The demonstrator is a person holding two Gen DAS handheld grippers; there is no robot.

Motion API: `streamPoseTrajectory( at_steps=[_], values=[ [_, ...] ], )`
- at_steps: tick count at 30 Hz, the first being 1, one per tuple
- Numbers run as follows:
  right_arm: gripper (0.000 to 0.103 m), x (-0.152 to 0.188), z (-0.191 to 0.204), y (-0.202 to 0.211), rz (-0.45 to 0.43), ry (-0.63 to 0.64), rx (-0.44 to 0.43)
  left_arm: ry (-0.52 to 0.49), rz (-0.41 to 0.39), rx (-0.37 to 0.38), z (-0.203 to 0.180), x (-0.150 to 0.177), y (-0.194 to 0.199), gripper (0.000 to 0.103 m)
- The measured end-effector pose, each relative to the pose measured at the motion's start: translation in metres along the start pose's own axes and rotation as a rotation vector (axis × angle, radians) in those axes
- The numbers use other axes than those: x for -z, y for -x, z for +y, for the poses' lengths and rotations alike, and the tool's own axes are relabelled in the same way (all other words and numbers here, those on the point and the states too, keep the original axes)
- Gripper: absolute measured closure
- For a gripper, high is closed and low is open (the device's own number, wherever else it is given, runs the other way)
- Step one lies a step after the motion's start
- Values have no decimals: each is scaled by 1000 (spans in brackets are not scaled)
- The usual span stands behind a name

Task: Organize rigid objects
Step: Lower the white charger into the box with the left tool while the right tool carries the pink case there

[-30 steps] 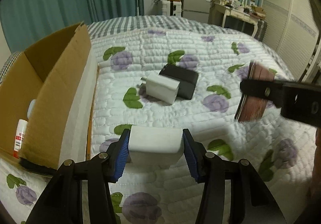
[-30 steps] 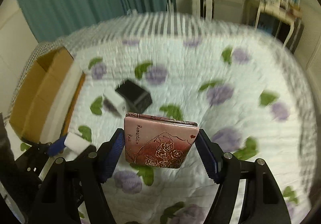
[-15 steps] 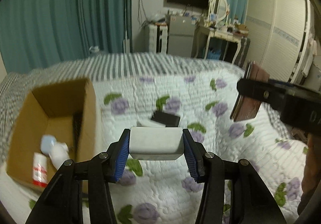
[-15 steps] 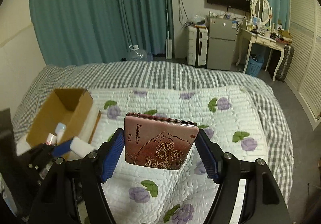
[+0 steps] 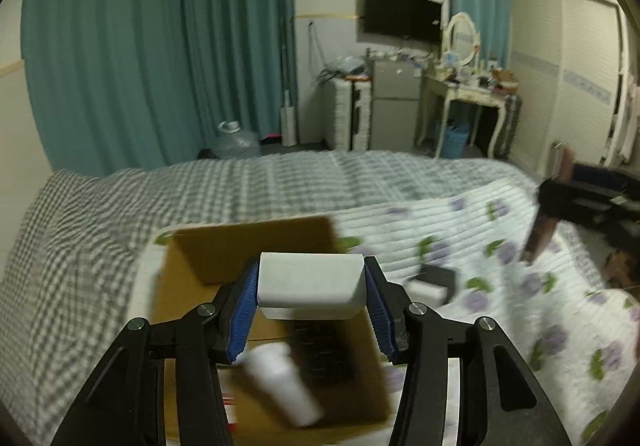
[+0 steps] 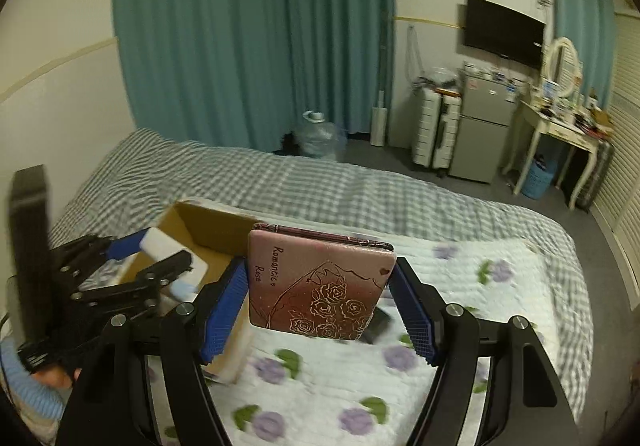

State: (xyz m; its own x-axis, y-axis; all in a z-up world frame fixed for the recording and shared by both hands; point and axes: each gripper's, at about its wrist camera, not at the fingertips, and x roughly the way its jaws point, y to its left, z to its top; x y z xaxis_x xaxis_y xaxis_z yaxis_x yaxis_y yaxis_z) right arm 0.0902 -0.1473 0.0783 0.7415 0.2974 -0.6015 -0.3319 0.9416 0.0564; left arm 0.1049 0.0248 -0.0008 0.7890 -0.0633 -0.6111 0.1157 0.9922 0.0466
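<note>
So you had your left gripper clamped on the white block right above the open cardboard box (presumably for dropping in), while your right gripper squeezed the pink rose case upright over the quilt.

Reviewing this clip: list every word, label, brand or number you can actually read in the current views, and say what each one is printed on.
"Romantic Rose": written down the left side of the pink case clamped in the right gripper.
Red-and-white label on an item inside the cardboard box: too blurred to read.
White block in the left gripper: no text visible.
</note>
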Motion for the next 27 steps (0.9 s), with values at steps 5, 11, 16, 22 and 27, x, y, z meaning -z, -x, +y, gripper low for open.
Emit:
streamPoseTrajectory(
  at_steps=[5,11,16,22,27],
  values=[
    [31,-4,36,-33,28,34,-52,-12,56,-50,39,12,-33,52],
    [31,-1,65,-78,79,64,-82,20,132,-39,67,25,-76,52],
    [31,8,74,-106,103,60,-100,48,183,-8,73,36,-88,52],
    [31,13,75,-121,118,44,-112,69,165,13,78,32,-84,49],
    [31,10,77,-109,103,57,-106,77,119,22,78,26,-69,42]
  ],
)
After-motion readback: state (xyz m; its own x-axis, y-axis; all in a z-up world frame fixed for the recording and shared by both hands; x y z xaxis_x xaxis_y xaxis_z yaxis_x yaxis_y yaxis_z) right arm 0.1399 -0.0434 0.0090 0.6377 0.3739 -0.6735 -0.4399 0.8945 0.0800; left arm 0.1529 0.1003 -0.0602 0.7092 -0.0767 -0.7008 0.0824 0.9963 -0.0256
